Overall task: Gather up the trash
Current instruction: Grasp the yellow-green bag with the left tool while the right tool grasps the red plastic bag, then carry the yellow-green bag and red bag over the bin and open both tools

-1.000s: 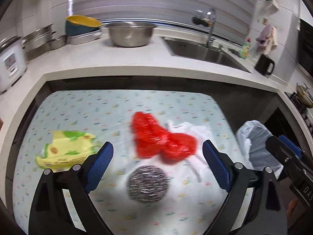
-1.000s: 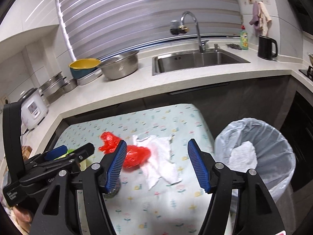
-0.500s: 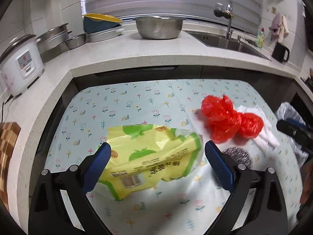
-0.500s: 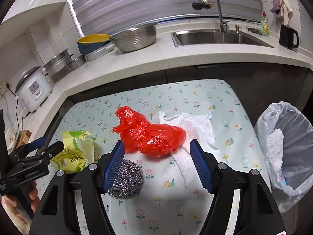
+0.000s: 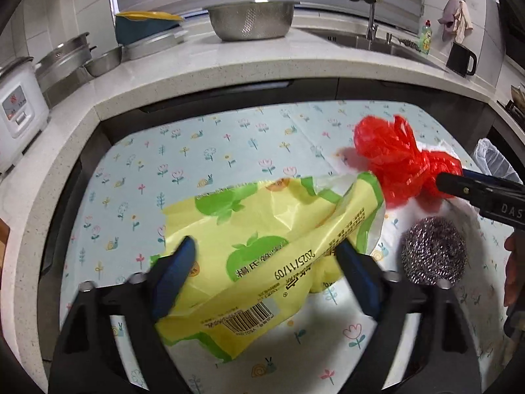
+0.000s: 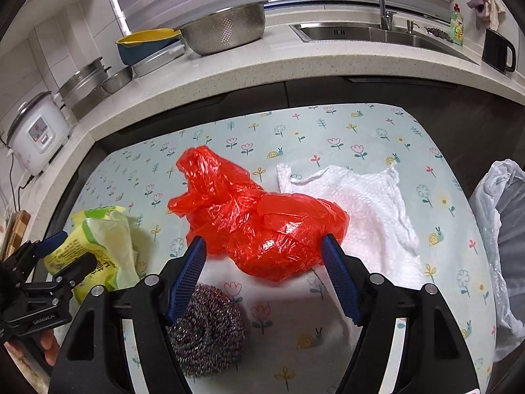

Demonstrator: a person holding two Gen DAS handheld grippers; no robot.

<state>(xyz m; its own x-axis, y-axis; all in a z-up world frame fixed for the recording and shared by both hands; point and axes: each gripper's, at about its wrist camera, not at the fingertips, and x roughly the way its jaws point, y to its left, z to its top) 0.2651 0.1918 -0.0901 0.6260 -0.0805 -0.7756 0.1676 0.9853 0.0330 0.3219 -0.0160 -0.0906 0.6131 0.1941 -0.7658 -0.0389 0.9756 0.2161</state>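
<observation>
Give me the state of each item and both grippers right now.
left gripper: open, straddling wrapper
right gripper: open, straddling bag
yellow wrapper: crumpled, on table
red plastic bag: crumpled, overlapping towel
paper towel: flat
steel scourer: untouched
bin liner: open

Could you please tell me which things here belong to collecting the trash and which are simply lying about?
For the job: yellow wrapper, red plastic bag, white paper towel, lined bin.

Lying about: steel scourer (possibly trash too), metal colander, rice cooker, kettle, dish soap bottle.
</observation>
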